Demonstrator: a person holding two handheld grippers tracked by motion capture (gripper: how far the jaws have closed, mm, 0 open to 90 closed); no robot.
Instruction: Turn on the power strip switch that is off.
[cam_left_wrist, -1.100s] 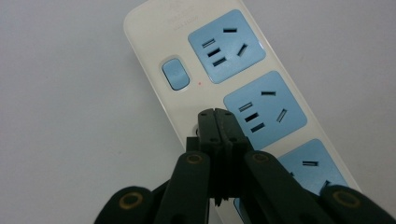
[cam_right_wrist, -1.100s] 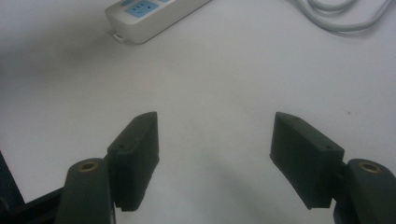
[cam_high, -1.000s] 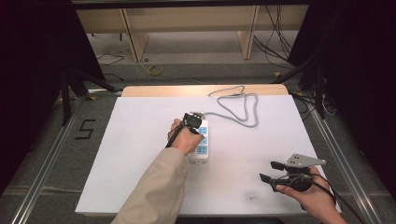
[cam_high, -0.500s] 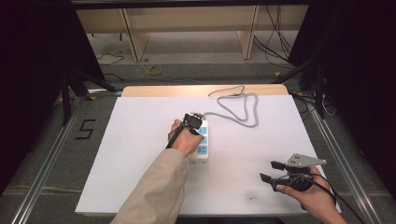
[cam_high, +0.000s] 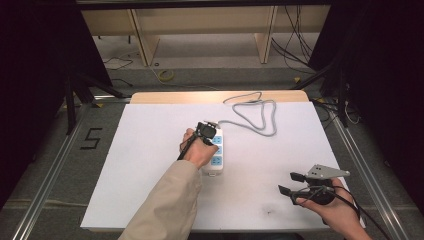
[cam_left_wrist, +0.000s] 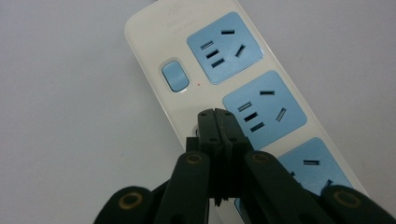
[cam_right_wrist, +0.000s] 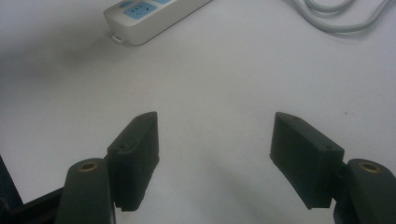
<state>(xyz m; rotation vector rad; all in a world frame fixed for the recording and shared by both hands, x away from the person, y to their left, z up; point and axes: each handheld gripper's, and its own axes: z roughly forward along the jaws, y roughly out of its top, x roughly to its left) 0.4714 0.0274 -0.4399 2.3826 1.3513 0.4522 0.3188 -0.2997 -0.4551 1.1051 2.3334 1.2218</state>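
Pressing on the power strip (cam_left_wrist: 219, 74) mid-worktop (cam_high: 150, 150), the left tongs (cam_left_wrist: 217, 122) are closed; the right tongs (cam_right_wrist: 215, 154) are held open.

A: Power strip (cam_left_wrist: 187, 70), centre of the left gripper view: smooth cream plastic with a slight sheen, blue plastic socket faces. Left gripper (cam_left_wrist: 218, 122) at bottom centre: matt black plastic, brass-coloured rivets.

B: Noted. Table (cam_high: 150, 150), middle of the high view: matt white sheet, bare wood strip at its upper edge. Cord (cam_high: 260, 117), upper centre: smooth grey rubbery sheath. Sleeve (cam_high: 165, 205), bottom: beige cloth.
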